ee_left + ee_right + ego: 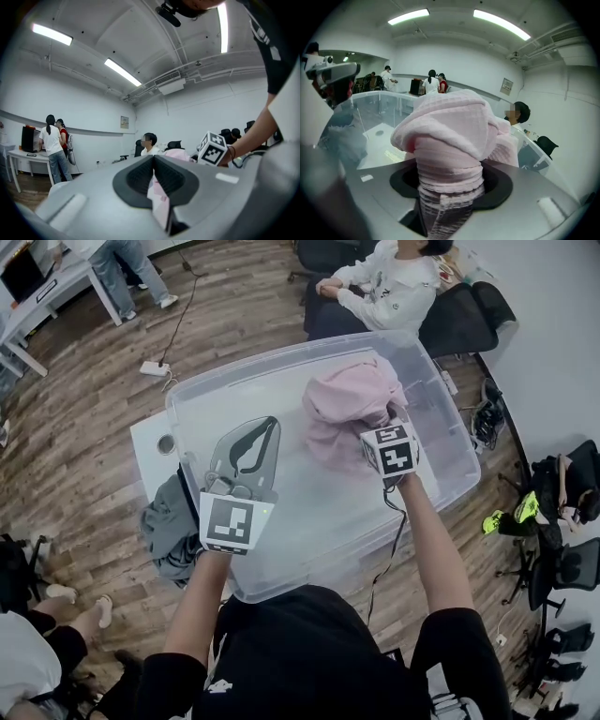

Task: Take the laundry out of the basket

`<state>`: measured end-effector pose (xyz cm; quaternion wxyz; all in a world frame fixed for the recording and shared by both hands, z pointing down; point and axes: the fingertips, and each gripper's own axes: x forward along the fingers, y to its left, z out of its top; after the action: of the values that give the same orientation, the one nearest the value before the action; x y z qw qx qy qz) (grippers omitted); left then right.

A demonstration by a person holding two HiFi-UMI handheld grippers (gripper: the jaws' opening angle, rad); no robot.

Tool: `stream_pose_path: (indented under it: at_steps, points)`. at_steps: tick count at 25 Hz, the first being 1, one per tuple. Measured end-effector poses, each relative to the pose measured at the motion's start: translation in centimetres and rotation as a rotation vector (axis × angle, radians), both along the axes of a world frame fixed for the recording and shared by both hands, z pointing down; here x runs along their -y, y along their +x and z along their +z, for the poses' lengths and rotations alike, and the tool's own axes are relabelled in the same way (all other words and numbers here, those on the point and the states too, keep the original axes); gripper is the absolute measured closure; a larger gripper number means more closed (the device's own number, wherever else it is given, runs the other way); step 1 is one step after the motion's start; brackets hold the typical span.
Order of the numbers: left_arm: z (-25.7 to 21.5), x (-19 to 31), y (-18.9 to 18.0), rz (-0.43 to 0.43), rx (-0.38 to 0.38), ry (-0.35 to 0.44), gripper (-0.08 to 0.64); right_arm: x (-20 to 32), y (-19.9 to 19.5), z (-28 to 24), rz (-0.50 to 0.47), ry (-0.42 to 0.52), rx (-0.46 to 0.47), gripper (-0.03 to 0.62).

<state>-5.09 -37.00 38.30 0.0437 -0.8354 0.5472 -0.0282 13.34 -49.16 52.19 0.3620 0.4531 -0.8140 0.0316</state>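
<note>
Wood flooring point(84, 409) runs around a small white table point(148, 442) in an office where a person point(389, 287) sits on the far side. On the table stands the clear plastic bin point(281, 357) that serves as the basket. A grey garment point(169, 526) hangs off the table's near left edge, outside the bin.

The right gripper point(450, 176) pinches a thick bunched fold of the pink waffle-textured cloth point(347, 404), which fills the gap between its half-spread jaws and billows over them. The cloth hangs above the far right part of the bin, its lower end draping down inside. The left gripper point(262, 430) hovers level over the bin's left half with its jaws pressed together. A pink sliver shows in the slit between them, and I cannot tell whether it is caught fabric.

The cloth looks soft, light and limp, so it will sag and trail wherever it is not held. It probably grips well, being textured rather than slippery. A hold on a gathered wad, as here, seems sound, and the trailing end may drag on the bin's rim.
</note>
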Motion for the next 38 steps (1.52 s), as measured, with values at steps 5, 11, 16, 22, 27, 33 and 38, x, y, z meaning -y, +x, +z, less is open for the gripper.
stream_pose_path:
  at_steps: [5,11,16,22,27,33,38]
  points:
    - [0.1,-0.2,-0.2,-0.001,-0.01,-0.01,0.551,-2.0,-1.4,-4.2,-0.01,0.078,0.145,0.314]
    - [-0.5,-0.1,-0.3,-0.014,0.012,0.008,0.551,-4.7,-2.6,-9.8,-0.028,0.172,0.307,0.314]
    - [-0.7,-0.5,-0.1,-0.023,0.015,0.005,0.551,-7.2,-2.6,-13.5,-0.039,0.239,0.428,0.307]
    - [-1.4,-1.7,0.9,-0.03,0.024,0.026,0.551,-9.6,-1.3,-16.4,-0.04,0.269,0.554,0.288]
    - [-2.6,-2.8,2.2,-0.035,0.025,0.049,0.551,-11.0,0.1,-18.3,-0.065,0.273,0.655,0.273]
    - [-4.8,-4.7,3.8,-0.049,0.037,0.093,0.551,-13.2,1.4,-20.6,-0.084,0.322,0.74,0.278]
    - [-6.6,-6.9,4.8,-0.08,0.047,0.124,0.551,-15.2,2.5,-22.8,-0.123,0.355,0.814,0.281]
